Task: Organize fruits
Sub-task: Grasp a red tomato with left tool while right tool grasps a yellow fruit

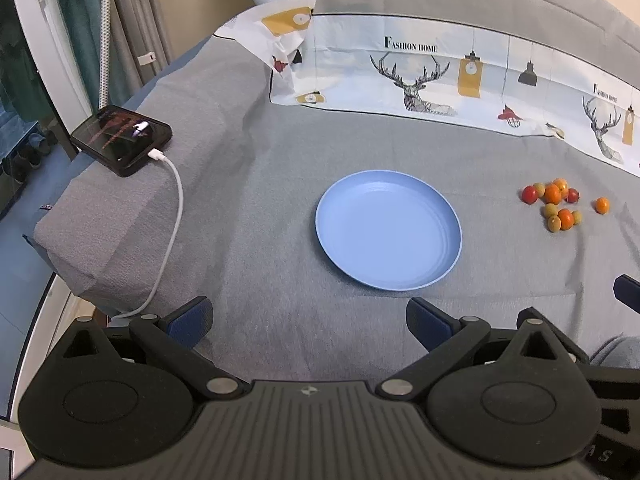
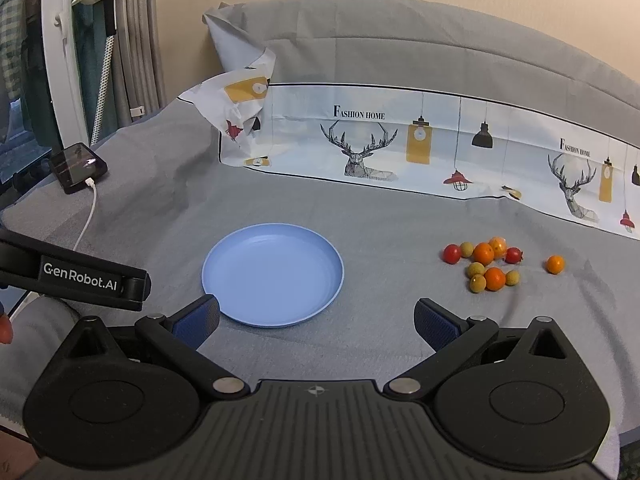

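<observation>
both grippers hang above the grey cloth [image 1: 280, 200] with nothing in them. the left gripper [image 1: 310, 322] has its jaws spread wide, and the right gripper [image 2: 316, 322] is spread just as wide, its left pad near the rim of the blue plate [image 2: 276, 272]. the plate is bare.

the fruits [image 2: 486, 264] lie in a loose cluster to the right of the plate, well apart from it: small red tomatoes, orange ones and pale yellow-green ones, several touching each other. one orange fruit [image 2: 555, 264] sits alone just to the right of the cluster.

the likely trouble is the crowding. jaws closing on one fruit in the cluster would probably nudge its neighbours, and round fruit on soft cloth may roll away. the skins look thin, so a hard squeeze could split a tomato. the lone orange fruit looks the safest first pick. the phone [image 1: 122, 140] and its white cable [image 1: 170, 216] lie far left, away from any sensible path.
</observation>
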{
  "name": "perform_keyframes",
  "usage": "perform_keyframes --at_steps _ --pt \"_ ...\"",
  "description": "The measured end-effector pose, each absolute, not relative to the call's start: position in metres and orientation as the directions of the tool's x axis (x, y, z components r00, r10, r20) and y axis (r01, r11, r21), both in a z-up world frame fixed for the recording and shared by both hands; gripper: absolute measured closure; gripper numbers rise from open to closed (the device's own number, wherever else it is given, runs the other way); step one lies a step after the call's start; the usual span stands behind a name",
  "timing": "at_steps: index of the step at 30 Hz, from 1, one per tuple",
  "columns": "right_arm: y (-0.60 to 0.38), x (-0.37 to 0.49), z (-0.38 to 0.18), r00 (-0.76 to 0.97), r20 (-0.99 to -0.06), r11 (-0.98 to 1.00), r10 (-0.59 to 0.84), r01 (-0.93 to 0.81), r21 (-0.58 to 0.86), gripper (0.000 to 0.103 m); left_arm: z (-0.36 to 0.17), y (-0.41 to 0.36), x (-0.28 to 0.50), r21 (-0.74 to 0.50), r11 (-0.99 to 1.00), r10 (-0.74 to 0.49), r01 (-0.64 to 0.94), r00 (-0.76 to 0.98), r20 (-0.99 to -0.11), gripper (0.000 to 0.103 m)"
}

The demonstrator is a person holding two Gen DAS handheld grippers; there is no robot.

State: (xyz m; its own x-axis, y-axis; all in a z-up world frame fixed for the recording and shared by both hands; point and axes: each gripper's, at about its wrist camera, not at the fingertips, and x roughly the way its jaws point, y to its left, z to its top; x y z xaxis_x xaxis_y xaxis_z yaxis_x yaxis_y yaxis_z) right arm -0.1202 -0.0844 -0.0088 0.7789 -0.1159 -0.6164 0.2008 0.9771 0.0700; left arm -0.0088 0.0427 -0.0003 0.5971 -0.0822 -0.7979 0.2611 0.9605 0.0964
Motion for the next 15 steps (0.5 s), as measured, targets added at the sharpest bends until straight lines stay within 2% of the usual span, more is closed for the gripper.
perform_keyframes --at_steps 7,15 --pt "-0.104 -0.119 -0.021 0.775 -0.619 0.958 -0.125 0.256 0.127 0.000 -0.011 0.023 -0.002 0.136 0.949 -0.056 0.285 0.575 -0.816 0.000" --pt "-0.163 -0.118 -0.048 0.740 -0.620 0.880 -0.260 0.446 0.163 0.000 -0.022 -0.029 0.015 0.127 0.923 -0.086 0.364 0.515 -0.853 0.000"
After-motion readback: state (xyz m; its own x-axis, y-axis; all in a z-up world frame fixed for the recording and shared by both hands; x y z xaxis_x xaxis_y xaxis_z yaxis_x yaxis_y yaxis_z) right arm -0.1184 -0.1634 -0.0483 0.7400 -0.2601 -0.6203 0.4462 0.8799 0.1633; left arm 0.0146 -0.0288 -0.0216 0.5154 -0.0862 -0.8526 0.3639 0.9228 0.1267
